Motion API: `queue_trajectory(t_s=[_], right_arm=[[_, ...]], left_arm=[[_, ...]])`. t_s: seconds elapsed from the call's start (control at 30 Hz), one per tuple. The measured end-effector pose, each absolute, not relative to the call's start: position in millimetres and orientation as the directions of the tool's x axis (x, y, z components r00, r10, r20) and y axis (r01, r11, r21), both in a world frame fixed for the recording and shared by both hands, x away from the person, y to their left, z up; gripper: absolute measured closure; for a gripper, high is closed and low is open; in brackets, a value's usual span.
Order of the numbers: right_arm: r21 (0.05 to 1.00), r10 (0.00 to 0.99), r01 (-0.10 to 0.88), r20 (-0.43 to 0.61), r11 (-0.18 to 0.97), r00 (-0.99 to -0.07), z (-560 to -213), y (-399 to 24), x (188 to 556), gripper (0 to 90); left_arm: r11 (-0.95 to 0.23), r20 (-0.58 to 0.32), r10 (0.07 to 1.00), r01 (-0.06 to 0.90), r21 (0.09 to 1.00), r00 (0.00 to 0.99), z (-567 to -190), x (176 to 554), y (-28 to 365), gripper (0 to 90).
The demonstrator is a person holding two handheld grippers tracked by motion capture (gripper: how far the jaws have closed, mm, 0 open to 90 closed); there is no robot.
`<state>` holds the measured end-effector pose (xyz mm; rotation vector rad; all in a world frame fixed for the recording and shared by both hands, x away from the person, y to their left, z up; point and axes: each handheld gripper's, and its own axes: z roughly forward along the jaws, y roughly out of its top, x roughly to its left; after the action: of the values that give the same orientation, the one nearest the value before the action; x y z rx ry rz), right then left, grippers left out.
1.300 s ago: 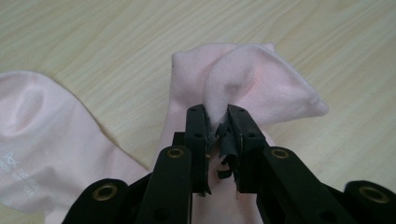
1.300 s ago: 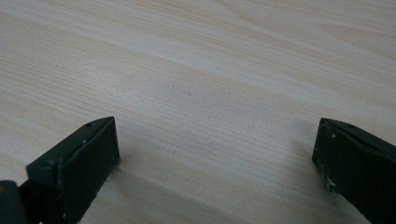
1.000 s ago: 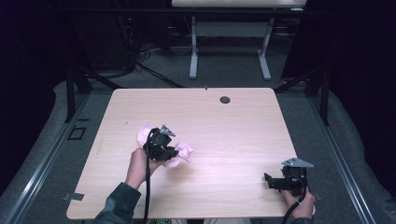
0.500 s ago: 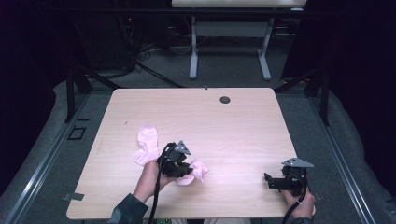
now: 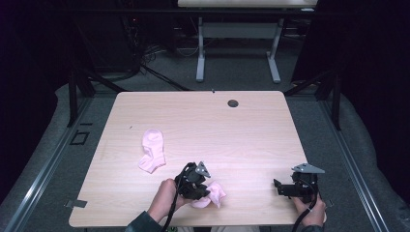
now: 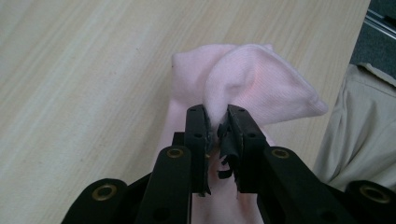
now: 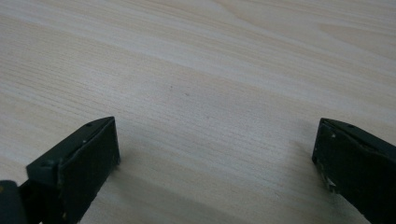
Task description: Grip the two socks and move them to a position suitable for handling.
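**Pink sock pinched at near edge of desk, its twin left lying flat**

On the left of the pale wooden desk (image 5: 251, 125), a pink sock (image 5: 152, 151) is seen lying flat and untouched, well apart from both grippers. Nearer the middle, close to the near edge, the left gripper (image 5: 199, 189) is held low by a hand (image 5: 163, 199), and its jaws are clenched on a fold of a second pink sock (image 6: 247, 84); in the left gripper view the fabric is shown bunched up into a soft peak between them, with the rest of it trailing on the wood. At the right, the right gripper (image 5: 279, 187) is rested near the near edge with its jaws spread wide over bare wood, nothing between them.

The sock is judged to be light, limp and easily crumpled, with no risk of breakage. A thin pinch of knit could slip free if pulled hard, so a hold across a doubled layer at cuff or toe would be considered surer.
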<state>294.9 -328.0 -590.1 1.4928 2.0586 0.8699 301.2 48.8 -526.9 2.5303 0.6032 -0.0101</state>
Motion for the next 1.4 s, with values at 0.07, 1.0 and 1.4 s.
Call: queue_trajectory(t_s=[0.07,1.0,1.4], right_arm=[[0.714,0.95,0.666,0.004,0.215,-0.312,-590.1,-327.9,294.9,0.0],[0.715,0.95,0.666,0.005,0.215,-0.312,-590.1,-327.9,294.9,0.0],[0.714,0.95,0.667,0.005,0.215,-0.312,-590.0,-328.0,294.9,0.0]], left_arm=[[-0.761,-0.136,0.417,0.428,0.488,0.898,-532.3,300.5,49.0,78.9],[-0.698,-0.14,0.517,0.511,0.501,0.844,-526.5,316.4,84.7,13.3],[-0.596,-0.11,0.687,0.643,0.481,0.718,-515.6,370.5,154.8,0.0]])
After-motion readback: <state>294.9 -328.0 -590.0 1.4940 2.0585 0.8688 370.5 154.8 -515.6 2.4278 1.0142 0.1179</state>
